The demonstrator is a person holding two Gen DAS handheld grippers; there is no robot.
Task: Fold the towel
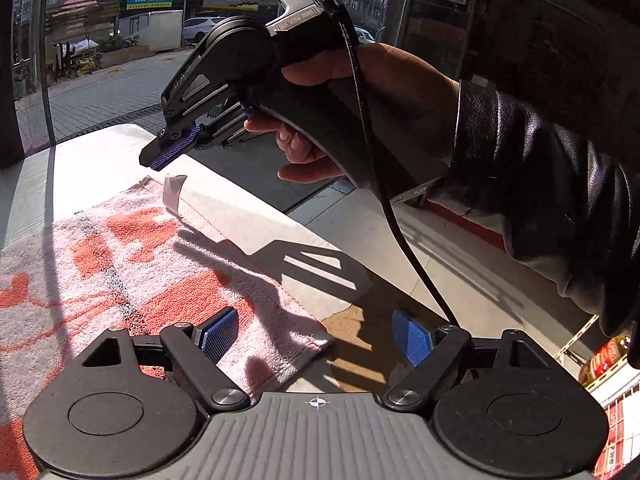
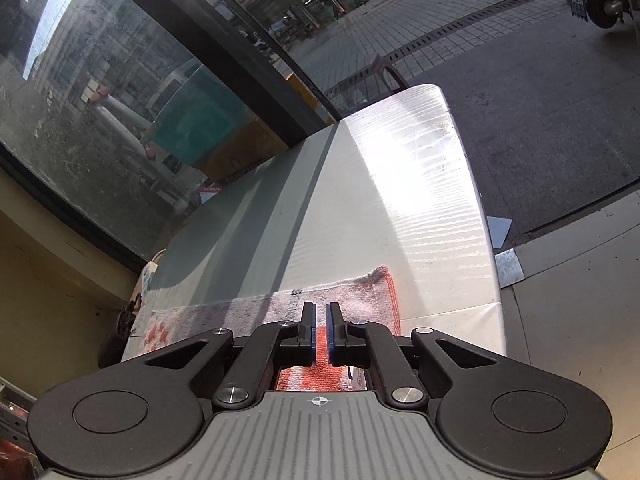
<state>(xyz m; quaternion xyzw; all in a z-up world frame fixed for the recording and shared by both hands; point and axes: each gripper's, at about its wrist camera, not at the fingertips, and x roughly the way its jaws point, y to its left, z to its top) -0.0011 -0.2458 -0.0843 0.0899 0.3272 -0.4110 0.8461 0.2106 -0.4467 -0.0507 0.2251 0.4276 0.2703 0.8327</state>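
Table point(image 2: 400, 184) white, sunlit. Towel point(image 1: 132, 264), pink with red print, lies flat on it under both grippers. Left gripper point(image 1: 316, 338): jaws released above towel corner. Right gripper point(image 2: 321, 330): jaws nearly clenched, grasping nothing, above towel.

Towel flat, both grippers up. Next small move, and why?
Probably lower the left gripper onto the near towel corner. It is open, the corner lies between its pads, and nothing is gripped. The right gripper, nearly shut and holding nothing, hovers over the far edge and would need opening first. The towel lies flat and unfolded on the table.
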